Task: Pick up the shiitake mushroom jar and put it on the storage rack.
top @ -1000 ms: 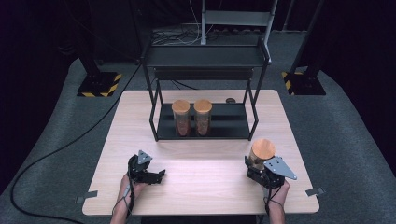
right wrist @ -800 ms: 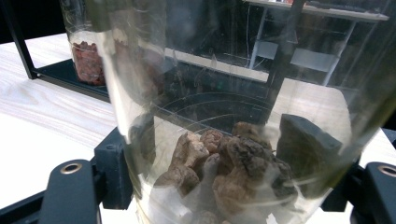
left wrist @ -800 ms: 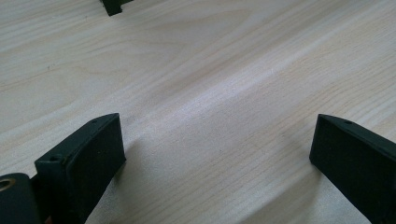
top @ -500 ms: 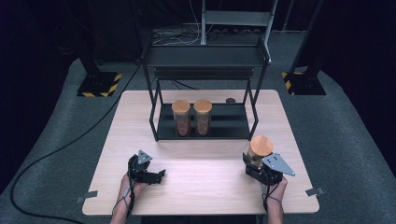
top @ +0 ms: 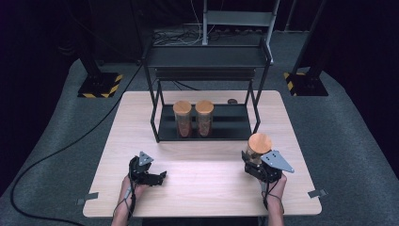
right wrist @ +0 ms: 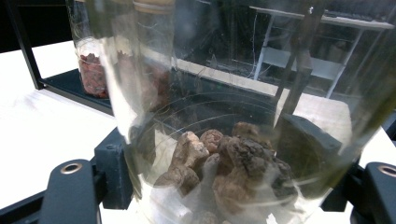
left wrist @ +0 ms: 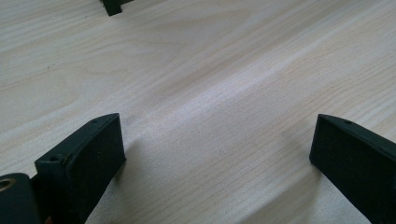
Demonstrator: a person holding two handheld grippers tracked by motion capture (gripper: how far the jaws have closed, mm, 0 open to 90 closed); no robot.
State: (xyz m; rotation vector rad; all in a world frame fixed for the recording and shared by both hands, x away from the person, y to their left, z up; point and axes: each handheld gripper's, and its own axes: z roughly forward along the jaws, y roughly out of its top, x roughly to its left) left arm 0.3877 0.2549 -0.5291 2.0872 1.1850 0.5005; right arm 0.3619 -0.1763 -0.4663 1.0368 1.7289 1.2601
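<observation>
Holding the jar (top: 259,147) in the right hand-held gripper (top: 256,162), jaws clamped on the glass low down, near the bench (top: 202,188) front right. Brown lumps sit in the bottom. The left hand-held gripper (top: 157,176) rests open on the bench, nothing between its jaws. Likely target is the rack (top: 207,56), beside the two jars (top: 194,117) on its lower tray. I keep the jar upright, lift clear of the tray lip, go in right of the pair, set down flat before releasing.
</observation>
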